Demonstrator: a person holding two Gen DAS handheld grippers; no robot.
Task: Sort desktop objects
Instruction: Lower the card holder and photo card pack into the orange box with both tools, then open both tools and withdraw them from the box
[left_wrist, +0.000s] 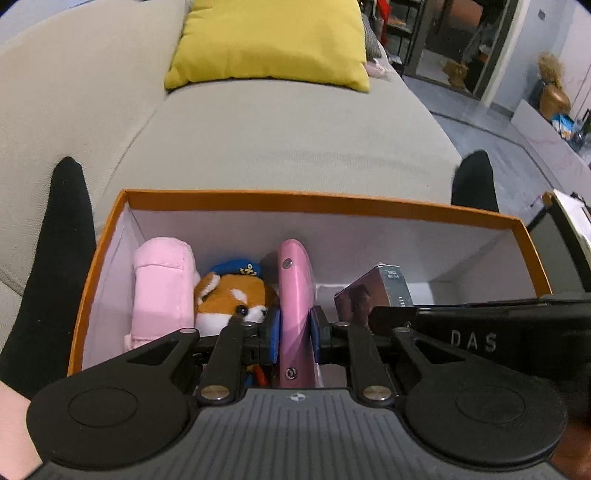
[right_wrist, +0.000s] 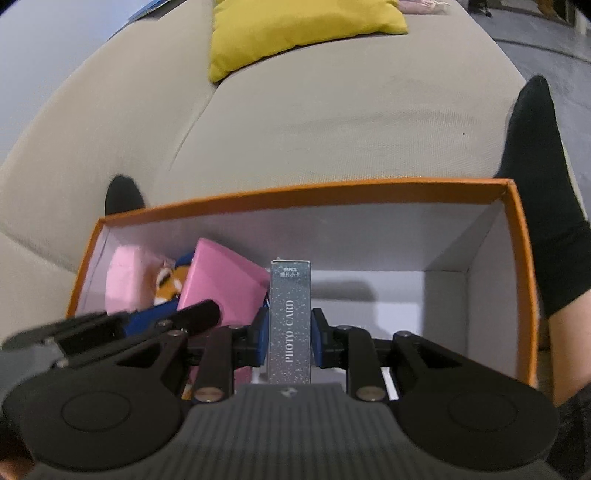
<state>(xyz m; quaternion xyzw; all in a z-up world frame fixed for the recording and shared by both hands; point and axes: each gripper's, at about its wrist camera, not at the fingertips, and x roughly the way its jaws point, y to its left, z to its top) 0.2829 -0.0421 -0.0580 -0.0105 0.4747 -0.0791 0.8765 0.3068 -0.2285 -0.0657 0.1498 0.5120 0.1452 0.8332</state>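
Note:
An orange box with white inner walls sits on a beige sofa; it also shows in the right wrist view. My left gripper is shut on a flat pink case, held on edge inside the box. My right gripper is shut on a silver "PHOTO CARD" box, held upright inside the orange box. The card box and the pink case each show in the other view. A pink plush pouch and a fox plush with a blue cap lie at the box's left end.
A yellow cushion lies on the sofa behind the box. Black-socked feet rest on either side of the box. A dark object sits at the right edge. The floor lies beyond the sofa on the right.

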